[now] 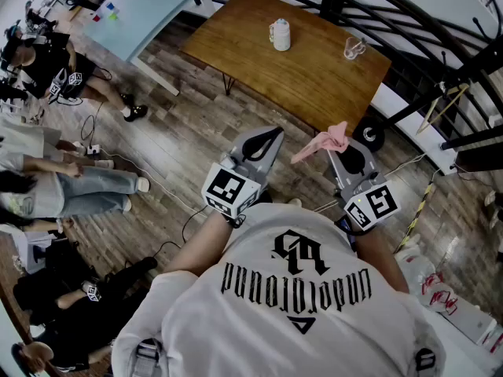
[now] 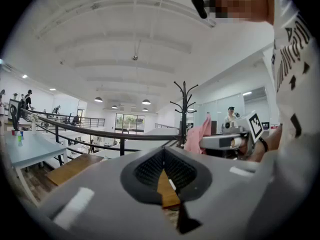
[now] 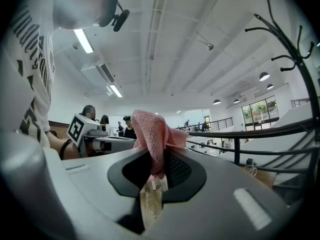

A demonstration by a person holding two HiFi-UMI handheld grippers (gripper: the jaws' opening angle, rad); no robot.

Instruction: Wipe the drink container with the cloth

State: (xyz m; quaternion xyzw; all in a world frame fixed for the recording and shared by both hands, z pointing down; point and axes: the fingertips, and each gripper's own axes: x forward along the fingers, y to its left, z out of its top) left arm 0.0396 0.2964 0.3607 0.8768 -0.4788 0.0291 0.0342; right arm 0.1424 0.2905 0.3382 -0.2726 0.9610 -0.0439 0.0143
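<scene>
— Item one: where do we list it?
— Drink container (image 1: 280, 34), upright on the desk (image 1: 236, 45), well ahead of our claws and almost dead ahead of the left claw (image 1: 271, 137), which is closed on nothing.
— And the cloth?
— Cloth (image 1: 322, 142), pinched in our right claw (image 1: 338, 148). The container lies ahead-left of that one.

A brown wooden table (image 1: 314, 69) stood on a wood-plank floor (image 1: 189, 132) beside a curved black railing (image 2: 90, 130), with a pale blue table (image 1: 149, 14) beyond its left corner. Round pendant lamps (image 2: 146, 102) hung from the white ceiling (image 2: 125, 34) before tall windows (image 2: 131, 122), and a black coat stand (image 2: 184, 114) rose by the rail.
</scene>
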